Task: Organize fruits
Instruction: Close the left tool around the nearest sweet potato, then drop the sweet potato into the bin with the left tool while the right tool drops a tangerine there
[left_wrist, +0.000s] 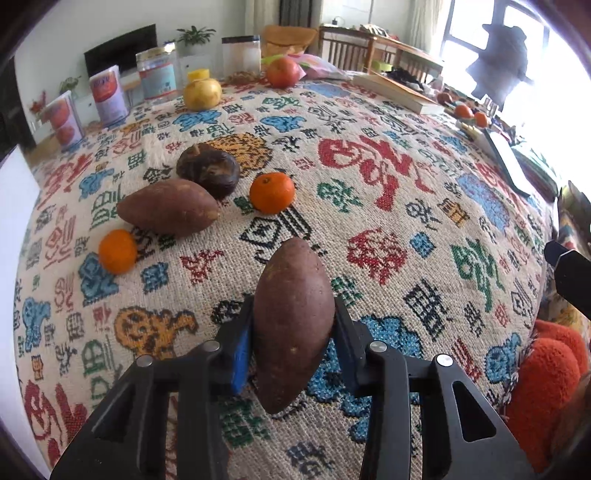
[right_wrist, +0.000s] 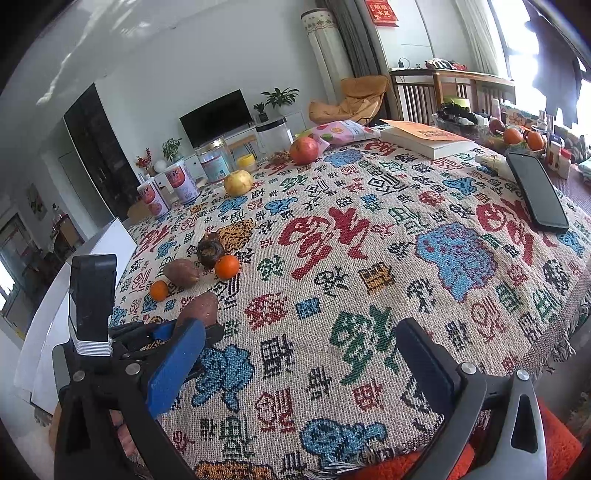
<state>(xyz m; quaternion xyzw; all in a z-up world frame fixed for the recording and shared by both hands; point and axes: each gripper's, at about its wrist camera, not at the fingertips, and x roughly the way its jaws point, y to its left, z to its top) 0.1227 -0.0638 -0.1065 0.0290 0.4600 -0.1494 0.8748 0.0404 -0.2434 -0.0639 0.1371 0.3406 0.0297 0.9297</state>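
Observation:
My left gripper (left_wrist: 293, 325) is shut on a brown sweet potato (left_wrist: 291, 321), held just above the patterned tablecloth; it also shows in the right wrist view (right_wrist: 199, 310). Ahead to the left lie a second sweet potato (left_wrist: 168, 207), a dark wrinkled fruit (left_wrist: 208, 170) and two small oranges (left_wrist: 272, 192) (left_wrist: 117, 251). A yellow pear (left_wrist: 202, 94) and a red apple (left_wrist: 282, 72) sit at the far edge. My right gripper (right_wrist: 299, 354) is open and empty above the cloth near the front edge.
Jars and cans (left_wrist: 157, 75) stand at the far left. A book (right_wrist: 424, 142) and a black phone (right_wrist: 535, 190) lie at the right, beside a bowl with oranges (right_wrist: 522, 138). An orange cushion (left_wrist: 543, 387) lies by the table's right front edge.

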